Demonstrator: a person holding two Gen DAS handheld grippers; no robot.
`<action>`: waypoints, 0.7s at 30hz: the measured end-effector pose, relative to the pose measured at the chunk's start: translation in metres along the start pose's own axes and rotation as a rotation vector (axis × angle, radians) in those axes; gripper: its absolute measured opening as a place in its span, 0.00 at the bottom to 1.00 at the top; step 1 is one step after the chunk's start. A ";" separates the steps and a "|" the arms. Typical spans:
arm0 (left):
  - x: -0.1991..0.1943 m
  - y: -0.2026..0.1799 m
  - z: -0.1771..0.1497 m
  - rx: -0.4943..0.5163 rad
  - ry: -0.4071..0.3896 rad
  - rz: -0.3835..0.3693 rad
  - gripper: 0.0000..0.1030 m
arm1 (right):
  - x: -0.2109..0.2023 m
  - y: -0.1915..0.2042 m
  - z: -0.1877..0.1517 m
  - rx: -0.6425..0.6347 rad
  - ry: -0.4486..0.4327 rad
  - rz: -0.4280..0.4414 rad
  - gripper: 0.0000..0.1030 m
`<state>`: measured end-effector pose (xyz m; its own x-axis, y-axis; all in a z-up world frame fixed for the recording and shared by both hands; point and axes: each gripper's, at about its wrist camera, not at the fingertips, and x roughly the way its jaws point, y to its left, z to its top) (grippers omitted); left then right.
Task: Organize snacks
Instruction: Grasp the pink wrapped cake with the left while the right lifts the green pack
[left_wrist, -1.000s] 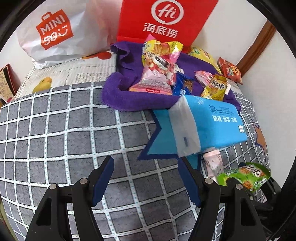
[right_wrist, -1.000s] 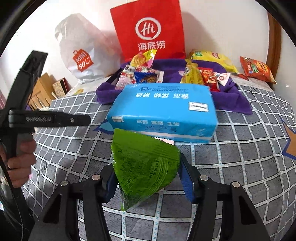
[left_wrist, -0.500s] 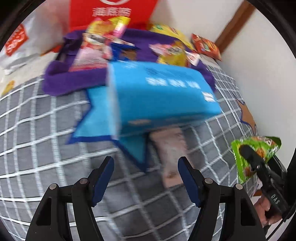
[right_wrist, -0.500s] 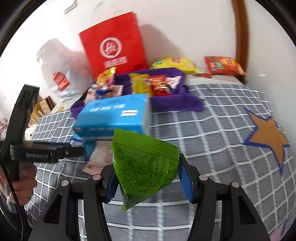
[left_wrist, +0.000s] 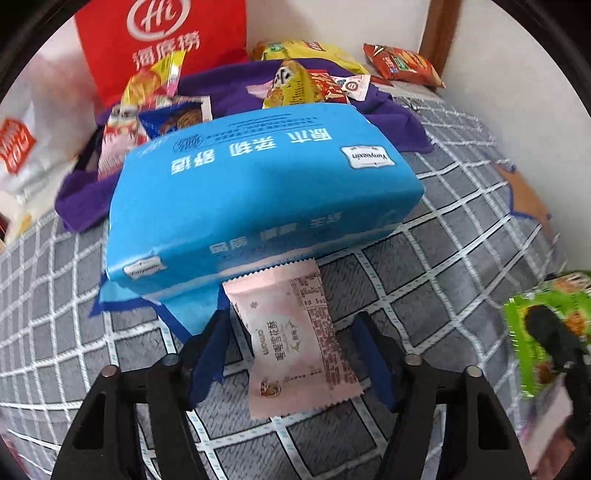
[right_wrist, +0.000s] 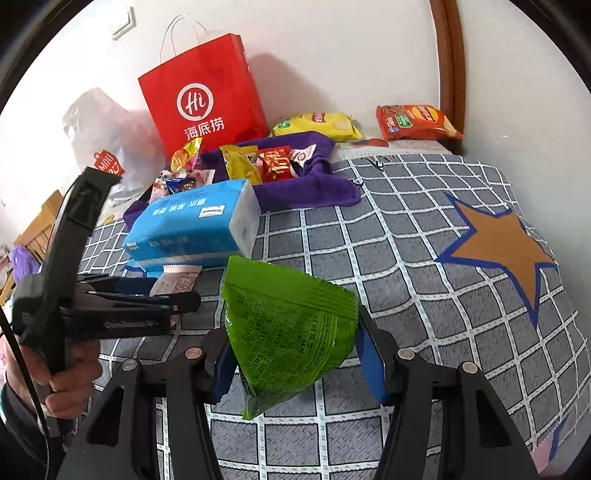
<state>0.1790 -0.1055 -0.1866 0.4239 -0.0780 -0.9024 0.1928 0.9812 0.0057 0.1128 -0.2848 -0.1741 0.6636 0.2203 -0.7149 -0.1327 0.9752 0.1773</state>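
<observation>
The left gripper (left_wrist: 291, 350) has its jaws spread wide, with the pale pink sealed snack packet (left_wrist: 295, 339) lying flat between them on the grey checked bedspread (left_wrist: 461, 236), touching neither blue pad as far as I can tell. The packet's far end is tucked under the big blue plastic-wrapped tissue pack (left_wrist: 258, 184) at 12 o'clock. The right gripper (right_wrist: 295, 354) is clenched on a crinkly green foil snack bag (right_wrist: 288, 332), held off the bed. Over at 11 o'clock in the right wrist view there's a purple cloth (right_wrist: 306, 184) with more snacks piled on it.
</observation>
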 end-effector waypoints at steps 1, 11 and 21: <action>-0.001 -0.001 0.000 0.005 -0.012 0.002 0.54 | 0.000 0.000 -0.001 -0.001 0.001 0.000 0.55; -0.012 0.012 -0.006 -0.018 0.001 -0.062 0.30 | 0.002 0.000 0.000 0.012 0.016 -0.005 0.54; -0.038 0.049 -0.018 -0.085 0.002 -0.166 0.30 | 0.006 0.026 0.022 -0.025 0.008 0.017 0.52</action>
<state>0.1568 -0.0510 -0.1591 0.3906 -0.2396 -0.8888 0.1845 0.9663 -0.1794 0.1296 -0.2587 -0.1584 0.6548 0.2370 -0.7177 -0.1621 0.9715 0.1728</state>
